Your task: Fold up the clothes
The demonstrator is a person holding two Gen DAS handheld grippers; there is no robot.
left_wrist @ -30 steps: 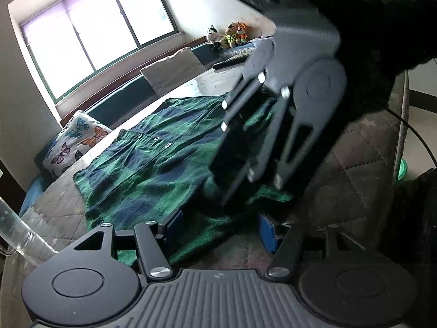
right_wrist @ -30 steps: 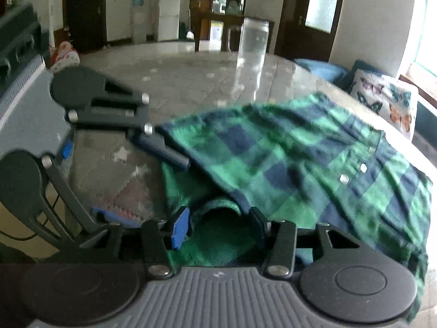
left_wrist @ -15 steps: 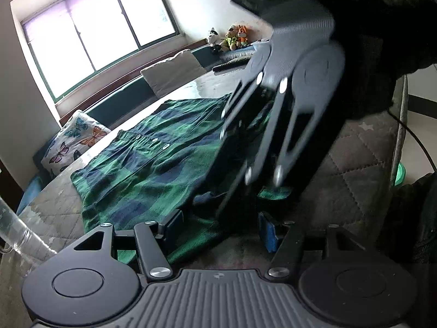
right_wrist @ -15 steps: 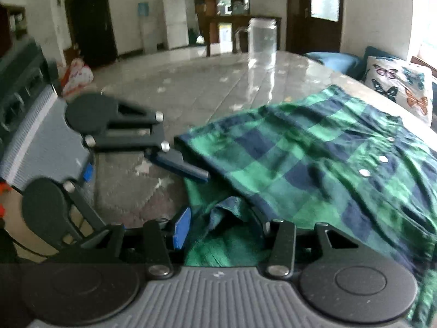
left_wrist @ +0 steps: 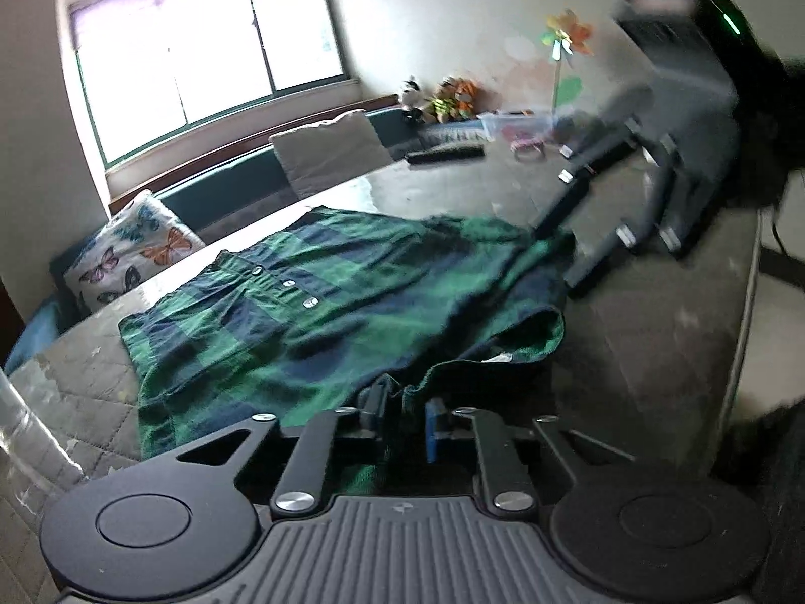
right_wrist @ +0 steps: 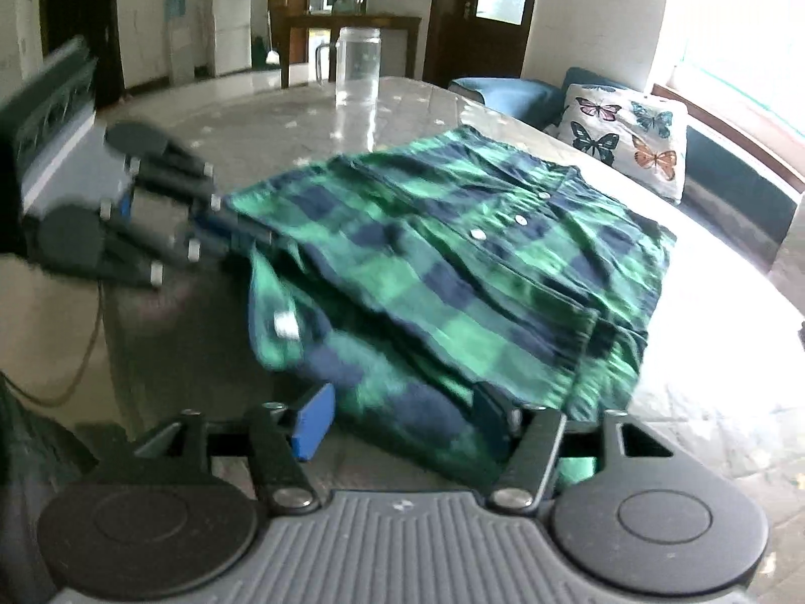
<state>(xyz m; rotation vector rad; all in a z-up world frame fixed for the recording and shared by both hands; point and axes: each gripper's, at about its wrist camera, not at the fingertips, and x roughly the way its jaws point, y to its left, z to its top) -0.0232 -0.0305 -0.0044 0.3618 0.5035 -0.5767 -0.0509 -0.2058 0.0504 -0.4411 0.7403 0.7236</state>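
A green and navy plaid shirt [left_wrist: 302, 312] lies partly folded on the grey quilted table cover [left_wrist: 654, 327], buttons facing up. My left gripper [left_wrist: 404, 412] is closing, and its pads pinch the shirt's near hem. In the right wrist view it [right_wrist: 241, 231] grips the shirt [right_wrist: 453, 251] at the left edge. My right gripper [right_wrist: 405, 418] is opening, its jaws wide. A fold of the shirt lies loose between them without being pressed. In the left wrist view the right gripper [left_wrist: 561, 251] hovers at the shirt's far right corner.
A clear glass jug [right_wrist: 358, 63] stands on the table behind the shirt. A butterfly cushion [right_wrist: 624, 136] and a plain cushion [left_wrist: 327, 151] rest on the window bench. A dark remote [left_wrist: 445, 153] and small clutter lie at the far end. The table edge [left_wrist: 744, 327] runs down the right.
My left gripper's jaws have come together on the shirt's hem. The right gripper has swung away toward the shirt's far corner, its jaws have widened, and the cloth it pinched now lies loose.
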